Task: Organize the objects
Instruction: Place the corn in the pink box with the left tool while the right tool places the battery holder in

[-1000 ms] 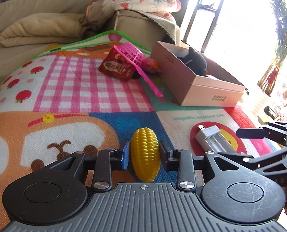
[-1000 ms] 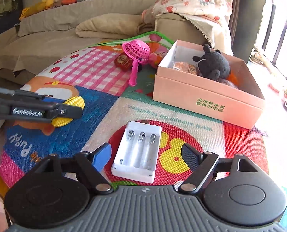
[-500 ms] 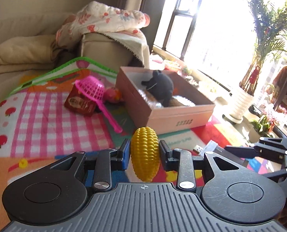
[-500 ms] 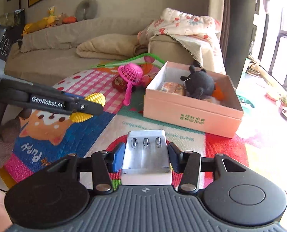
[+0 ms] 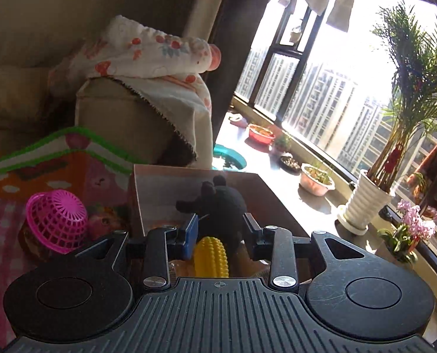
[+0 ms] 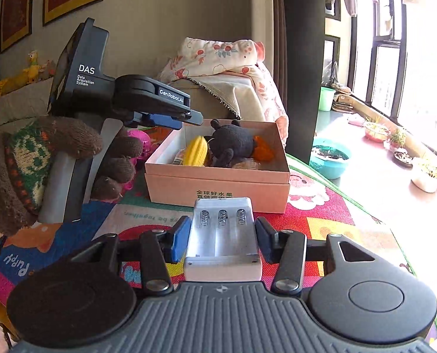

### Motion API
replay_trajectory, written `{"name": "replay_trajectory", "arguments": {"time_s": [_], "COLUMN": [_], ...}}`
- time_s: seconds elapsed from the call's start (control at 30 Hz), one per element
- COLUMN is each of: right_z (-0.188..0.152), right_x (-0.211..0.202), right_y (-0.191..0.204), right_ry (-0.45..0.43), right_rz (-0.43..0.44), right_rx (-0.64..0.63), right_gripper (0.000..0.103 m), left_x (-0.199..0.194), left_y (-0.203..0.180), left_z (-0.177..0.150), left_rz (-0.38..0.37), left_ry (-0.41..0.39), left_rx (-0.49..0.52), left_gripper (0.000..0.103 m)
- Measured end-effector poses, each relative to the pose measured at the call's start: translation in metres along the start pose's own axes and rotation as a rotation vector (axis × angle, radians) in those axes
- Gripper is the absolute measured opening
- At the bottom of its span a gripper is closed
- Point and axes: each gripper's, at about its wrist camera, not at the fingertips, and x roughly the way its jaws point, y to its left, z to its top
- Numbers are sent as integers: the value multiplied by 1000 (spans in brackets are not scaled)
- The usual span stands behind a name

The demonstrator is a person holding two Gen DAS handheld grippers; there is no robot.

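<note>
Toy corn lies in the pink box beneath the spread left gripper. Right gripper pinches the battery charger, not yet boxed; pink scoop remains outside.

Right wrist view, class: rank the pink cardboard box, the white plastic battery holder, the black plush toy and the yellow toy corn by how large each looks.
1. Pink cardboard box
2. White plastic battery holder, though nearness to the camera inflates it
3. Black plush toy
4. Yellow toy corn
</note>
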Motion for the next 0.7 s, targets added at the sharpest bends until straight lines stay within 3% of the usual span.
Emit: {"name": "replay_trajectory", "arguments": {"time_s": [0.23,0.33,0.5,0.6,0.7], "right_z": [20,51,123,150,147], "right_x": [3,7,45,78,88], "right_y": [-3,-1,1,-1,0], "right_ry": [-35,-95,-147,-109,-104], "right_rz": [-9,-5,46,81,75], "right_rx": [12,9,82,151,173], "right_gripper": [48,48,48,73,75], "left_x": [-61,-87,-100,-101,-107], "left_y": [34,48,76,90,103], "left_z": [-22,-46,-77,-84,-85], "left_rz": [-30,20,90,121,134], "left_ry": [-9,31,98,117,106], "left_rx": [25,46,-14,-48,-64], "left_gripper": [36,36,36,36,36]}}
